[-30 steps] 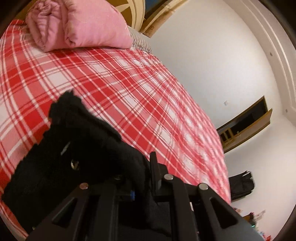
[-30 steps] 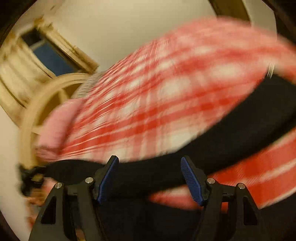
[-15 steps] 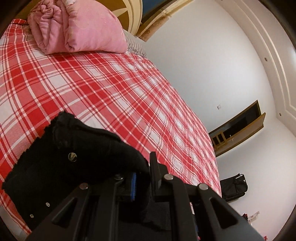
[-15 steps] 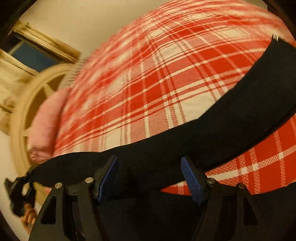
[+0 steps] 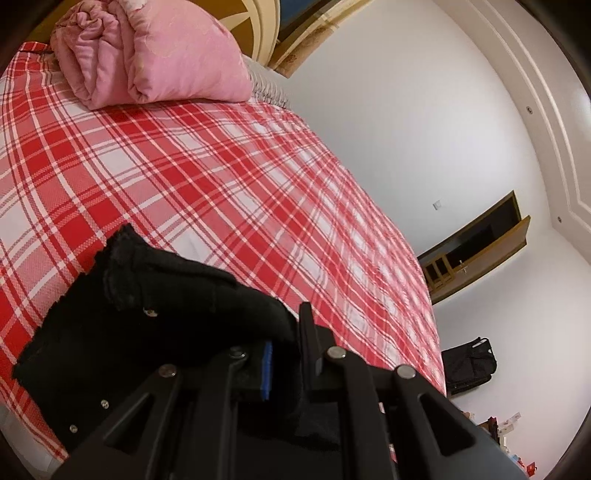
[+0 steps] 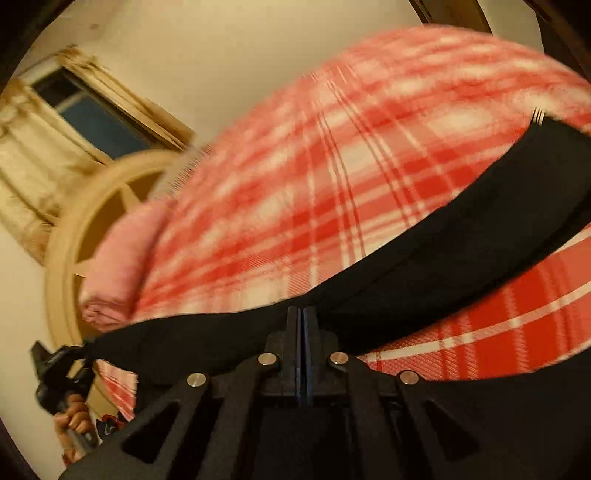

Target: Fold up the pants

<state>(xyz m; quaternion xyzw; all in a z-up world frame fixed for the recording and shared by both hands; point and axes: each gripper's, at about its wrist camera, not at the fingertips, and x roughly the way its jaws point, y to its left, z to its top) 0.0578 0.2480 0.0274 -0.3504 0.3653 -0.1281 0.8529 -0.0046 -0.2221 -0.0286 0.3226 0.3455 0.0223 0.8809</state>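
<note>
With fingers now snapped together on the black pants (image 6: 424, 258) at six o'clock, right gripper (image 6: 303, 325) joining left gripper (image 5: 284, 354), itself clamped on cloth, readying lift off plaid bed (image 5: 221, 177).

We see the pants (image 5: 122, 317) on the bedspread's (image 5: 229, 177) near edge. Rolled quilt (image 5: 155, 51) sits at far end, w/ headboard (image 5: 258, 22) behind it.
</note>
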